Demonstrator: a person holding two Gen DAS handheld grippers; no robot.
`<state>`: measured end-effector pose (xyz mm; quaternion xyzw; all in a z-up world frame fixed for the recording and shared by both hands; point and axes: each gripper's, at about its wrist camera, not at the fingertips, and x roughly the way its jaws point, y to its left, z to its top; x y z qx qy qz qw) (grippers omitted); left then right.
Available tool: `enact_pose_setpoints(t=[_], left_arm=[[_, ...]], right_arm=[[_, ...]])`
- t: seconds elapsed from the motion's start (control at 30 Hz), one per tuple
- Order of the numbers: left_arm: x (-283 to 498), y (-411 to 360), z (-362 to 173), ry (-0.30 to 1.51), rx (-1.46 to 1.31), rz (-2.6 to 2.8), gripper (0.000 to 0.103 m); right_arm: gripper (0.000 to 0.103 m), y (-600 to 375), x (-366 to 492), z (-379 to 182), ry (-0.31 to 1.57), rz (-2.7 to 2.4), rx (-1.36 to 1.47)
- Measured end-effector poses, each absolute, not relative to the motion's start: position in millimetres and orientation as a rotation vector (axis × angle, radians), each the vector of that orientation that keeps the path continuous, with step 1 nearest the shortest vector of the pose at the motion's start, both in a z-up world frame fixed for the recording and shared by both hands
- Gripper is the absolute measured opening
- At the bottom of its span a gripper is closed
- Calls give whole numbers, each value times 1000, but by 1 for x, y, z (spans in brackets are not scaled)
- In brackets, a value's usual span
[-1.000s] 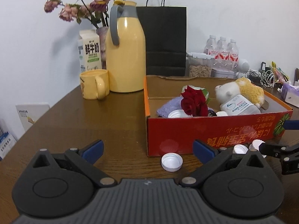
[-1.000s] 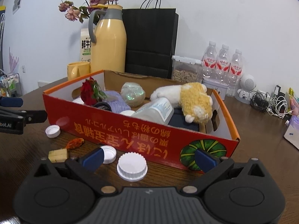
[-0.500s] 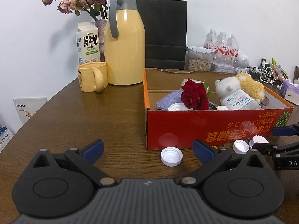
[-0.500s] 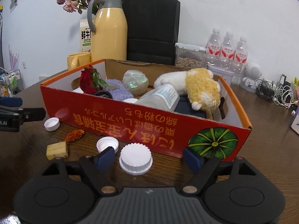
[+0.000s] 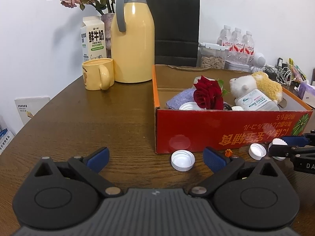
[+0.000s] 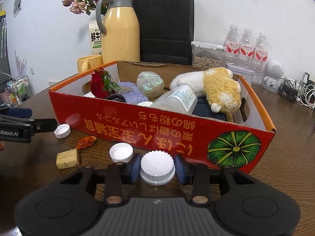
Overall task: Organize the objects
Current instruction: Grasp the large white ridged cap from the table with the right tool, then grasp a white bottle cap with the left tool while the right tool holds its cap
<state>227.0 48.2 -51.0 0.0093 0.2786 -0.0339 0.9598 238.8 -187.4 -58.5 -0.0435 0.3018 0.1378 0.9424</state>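
The right gripper (image 6: pixel 157 168) jaws had just been closed onto the ribbed white cap (image 6: pixel 157 167), just in front of the red box (image 6: pixel 157 125); light, stiff, probably best held by ribbed sides; left gripper (image 5: pixel 155 158) was left wide, nothing betw.

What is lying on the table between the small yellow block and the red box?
In the right wrist view, an orange dried piece lies between the yellow block and the red box, on the table.

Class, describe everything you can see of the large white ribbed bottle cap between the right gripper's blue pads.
The large white ribbed plastic cap sits closed top upward on the brown wooden table, just before the red cardboard box. Its side is finely ridged above a smooth lower band. The right gripper, whose jaws have just been closing, presses a blue pad on each side.
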Motion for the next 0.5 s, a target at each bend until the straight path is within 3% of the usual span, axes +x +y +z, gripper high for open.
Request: enact_pose_setpoints(t=[0.5], left_arm=[[235, 40, -61, 623, 52, -84, 103]], right_arm=[[35, -188, 228, -50, 531, 264, -98]])
